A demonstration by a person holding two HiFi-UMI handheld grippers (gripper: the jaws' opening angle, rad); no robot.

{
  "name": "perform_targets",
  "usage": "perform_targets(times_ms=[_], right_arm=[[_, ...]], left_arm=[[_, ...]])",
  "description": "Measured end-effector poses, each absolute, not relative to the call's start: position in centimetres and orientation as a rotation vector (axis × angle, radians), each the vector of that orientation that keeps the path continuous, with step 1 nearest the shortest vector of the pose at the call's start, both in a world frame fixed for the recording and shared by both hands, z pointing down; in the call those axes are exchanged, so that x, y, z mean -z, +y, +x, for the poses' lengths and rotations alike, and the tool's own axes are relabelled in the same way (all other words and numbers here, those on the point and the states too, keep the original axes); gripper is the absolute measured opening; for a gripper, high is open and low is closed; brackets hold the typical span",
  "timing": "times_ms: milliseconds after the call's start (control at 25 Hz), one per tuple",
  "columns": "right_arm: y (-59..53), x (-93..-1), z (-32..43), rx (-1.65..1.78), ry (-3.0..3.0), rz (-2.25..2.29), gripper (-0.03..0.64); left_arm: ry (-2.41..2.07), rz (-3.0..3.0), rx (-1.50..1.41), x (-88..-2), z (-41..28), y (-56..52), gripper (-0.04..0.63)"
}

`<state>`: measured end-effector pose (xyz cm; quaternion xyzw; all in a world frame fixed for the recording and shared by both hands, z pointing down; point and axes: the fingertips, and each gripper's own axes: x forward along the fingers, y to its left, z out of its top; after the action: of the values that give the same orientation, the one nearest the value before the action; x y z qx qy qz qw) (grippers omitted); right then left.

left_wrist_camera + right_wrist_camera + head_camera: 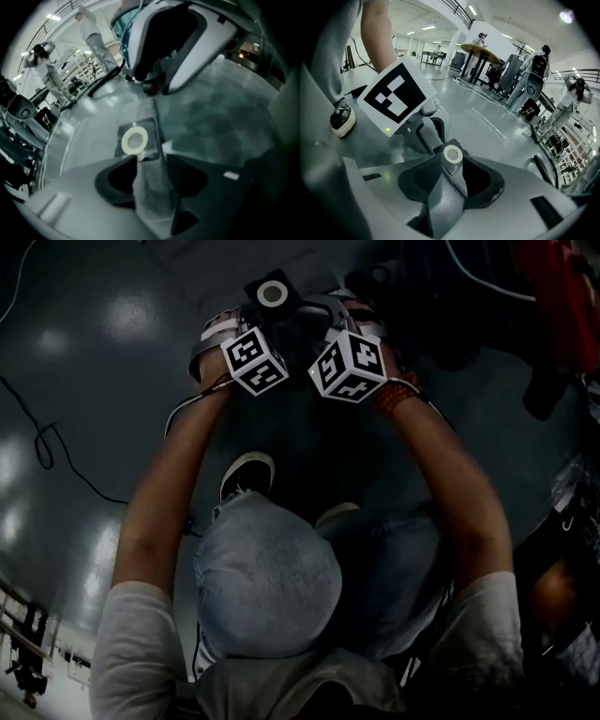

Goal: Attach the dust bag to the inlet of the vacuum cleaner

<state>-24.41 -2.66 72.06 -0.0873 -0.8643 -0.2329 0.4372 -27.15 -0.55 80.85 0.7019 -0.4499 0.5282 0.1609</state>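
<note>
The dust bag is grey fabric with a dark card collar and a white ring (273, 293) at its mouth. Both grippers hold it side by side above the floor in front of the person's knees. My left gripper (149, 161) is shut on the bag's fabric (152, 187), just below the ring (135, 139). My right gripper (452, 174) is shut on the fabric (443, 201) from the other side, with the ring (453, 154) just past its tips. The white and dark vacuum cleaner body (187, 37) stands on the floor beyond the bag. Its inlet is not visible.
The person's shoe (247, 474) rests on the grey floor below the grippers. A thin cable (56, 460) lies at the left. Red and dark equipment (562, 306) stands at the upper right. People (539, 65) and a round table (480, 50) are far behind.
</note>
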Motion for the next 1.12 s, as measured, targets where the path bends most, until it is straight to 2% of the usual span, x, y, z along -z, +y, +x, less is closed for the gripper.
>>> perform_targets(times_ms=[200, 240, 520, 1000, 1120], right_arm=[[-2.8, -73.4, -23.2, 0.567, -2.127, -0.214, 0.121], [-2.8, -73.6, -23.0, 0.562, -2.122, -0.215, 0.121], [-3.2, -74.8, -21.8, 0.584, -2.082, -0.212, 0.121], [-4.0, -71.2, -22.9, 0.714, -2.064, -0.226, 0.13], [-3.8, -69.3, -22.2, 0.692, -2.064, -0.27, 0.056]], left_arm=[[-1.184, 2.019, -1.63, -82.2, -26.0, -1.2, 0.188], [-1.174, 2.02, -1.64, -82.3, -25.9, -1.2, 0.124], [-1.162, 2.067, -1.625, -79.1, -26.2, -1.4, 0.042], [-0.855, 2.225, -1.596, -68.3, -24.7, -0.3, 0.026], [-0.811, 2.255, -1.635, -66.0, -24.2, -0.6, 0.025]])
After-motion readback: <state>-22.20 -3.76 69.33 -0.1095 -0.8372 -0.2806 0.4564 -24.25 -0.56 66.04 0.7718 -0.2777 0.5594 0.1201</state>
